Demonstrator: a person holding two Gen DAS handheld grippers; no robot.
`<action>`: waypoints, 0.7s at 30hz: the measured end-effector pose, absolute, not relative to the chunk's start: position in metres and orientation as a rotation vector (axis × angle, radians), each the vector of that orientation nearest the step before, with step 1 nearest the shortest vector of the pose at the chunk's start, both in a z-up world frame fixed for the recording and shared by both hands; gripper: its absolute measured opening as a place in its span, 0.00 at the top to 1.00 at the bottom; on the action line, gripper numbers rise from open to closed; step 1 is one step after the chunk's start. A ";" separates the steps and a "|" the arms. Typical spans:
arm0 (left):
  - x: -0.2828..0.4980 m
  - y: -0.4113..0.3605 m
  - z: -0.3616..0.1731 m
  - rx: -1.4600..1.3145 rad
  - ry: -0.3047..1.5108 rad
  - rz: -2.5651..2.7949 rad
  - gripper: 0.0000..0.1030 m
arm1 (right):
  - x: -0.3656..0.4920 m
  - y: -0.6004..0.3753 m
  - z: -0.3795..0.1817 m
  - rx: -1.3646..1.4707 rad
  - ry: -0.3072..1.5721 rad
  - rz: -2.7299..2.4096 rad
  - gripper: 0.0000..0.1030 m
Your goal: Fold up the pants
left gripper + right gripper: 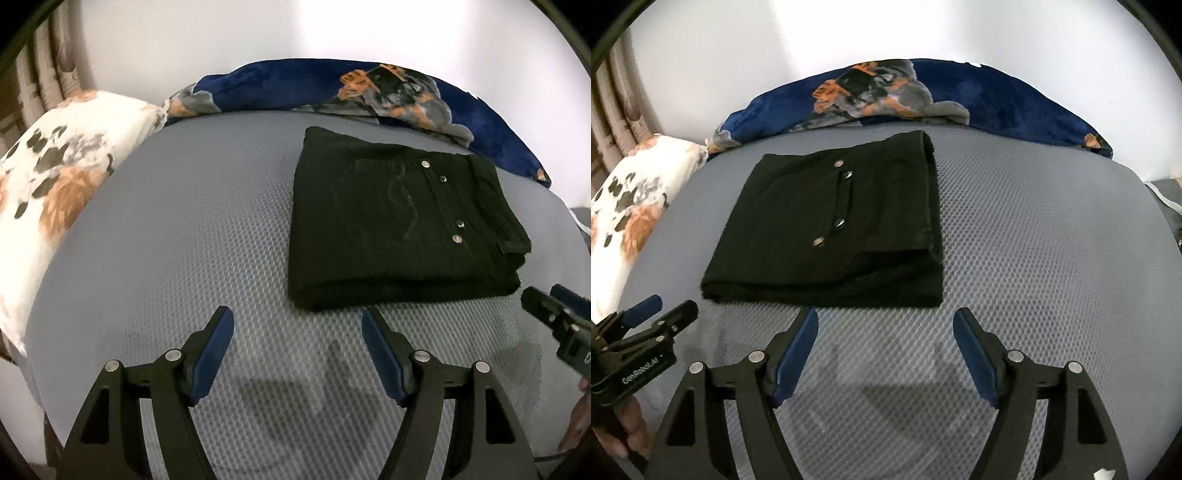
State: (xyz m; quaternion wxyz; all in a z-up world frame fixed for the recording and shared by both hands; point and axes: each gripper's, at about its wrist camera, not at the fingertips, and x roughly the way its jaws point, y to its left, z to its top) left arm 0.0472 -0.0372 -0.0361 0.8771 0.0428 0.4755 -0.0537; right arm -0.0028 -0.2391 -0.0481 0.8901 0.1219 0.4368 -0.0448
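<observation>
Black pants (399,225) lie folded into a thick square on the grey textured bed surface, back pocket and silver rivets facing up; in the right wrist view the pants (831,229) lie just beyond the fingertips. My left gripper (297,321) stands open over bare mattress, short of the pants' near left corner, nothing between its blue pads. My right gripper (885,321) is open too, hovering just before the pants' near edge and holding nothing. Each gripper shows in the other's view: the right gripper (546,299) at the far right, the left gripper (670,306) at the lower left.
A white pillow (55,192) with orange and grey flowers lies at the left. A dark blue blanket (295,88) with an orange and grey print is bunched along the far edge against the white wall. Curtains hang at the far left. A hand (624,432) grips the left tool.
</observation>
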 end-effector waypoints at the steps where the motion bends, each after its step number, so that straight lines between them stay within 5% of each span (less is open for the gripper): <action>1: 0.044 -0.037 -0.035 0.093 0.988 -0.108 0.30 | -0.006 -0.237 -0.047 0.255 0.905 -0.094 0.27; 21: 0.017 -0.035 -0.026 0.112 0.943 -0.083 0.30 | -0.022 -0.220 -0.032 0.218 0.856 -0.106 0.22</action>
